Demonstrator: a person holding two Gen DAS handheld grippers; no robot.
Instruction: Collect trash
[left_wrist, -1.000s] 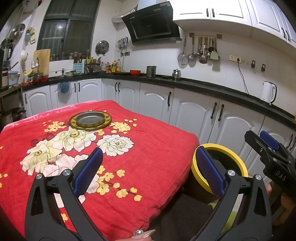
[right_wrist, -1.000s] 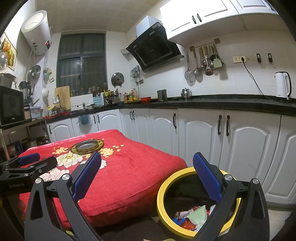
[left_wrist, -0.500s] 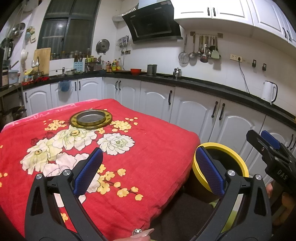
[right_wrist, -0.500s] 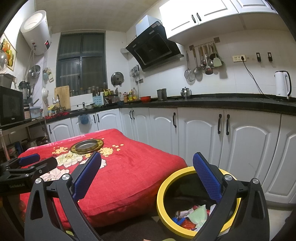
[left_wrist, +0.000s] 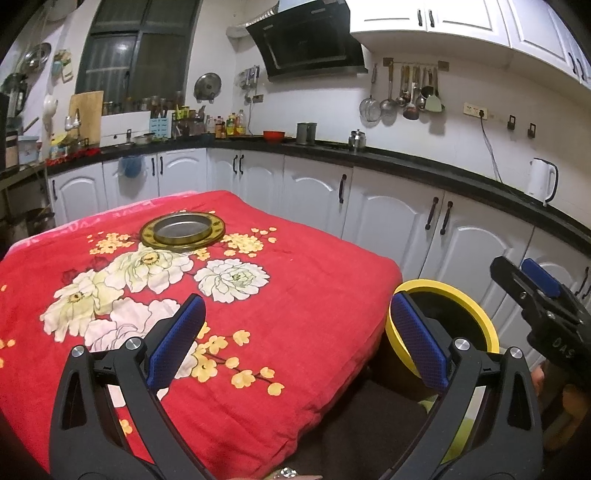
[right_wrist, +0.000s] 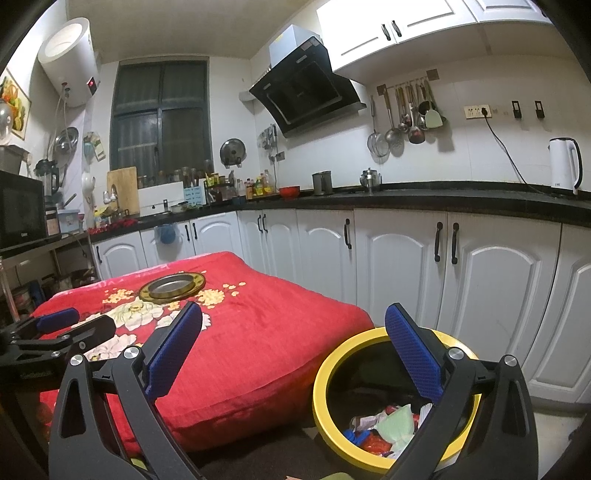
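Trash (right_wrist: 384, 430) is lying in the yellow-rimmed bin (right_wrist: 325, 369) at five o'clock; left gripper (left_wrist: 295, 343) and right gripper (right_wrist: 295, 349) are gaping wide, gripping nothing.

Red floral blanket (left_wrist: 288, 295), yellow-rimmed bin (right_wrist: 325, 373), white cabinets (right_wrist: 399, 266), blk counter (right_wrist: 443, 195)

Bin (right_wrist: 373, 341) mouth unobstructed; blanket (right_wrist: 258, 332) edge just beside.

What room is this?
A home kitchen, most likely: a black range hood hangs on the wall, metal ladles and strainers hang from a rail, and a white electric kettle stands on the black countertop.
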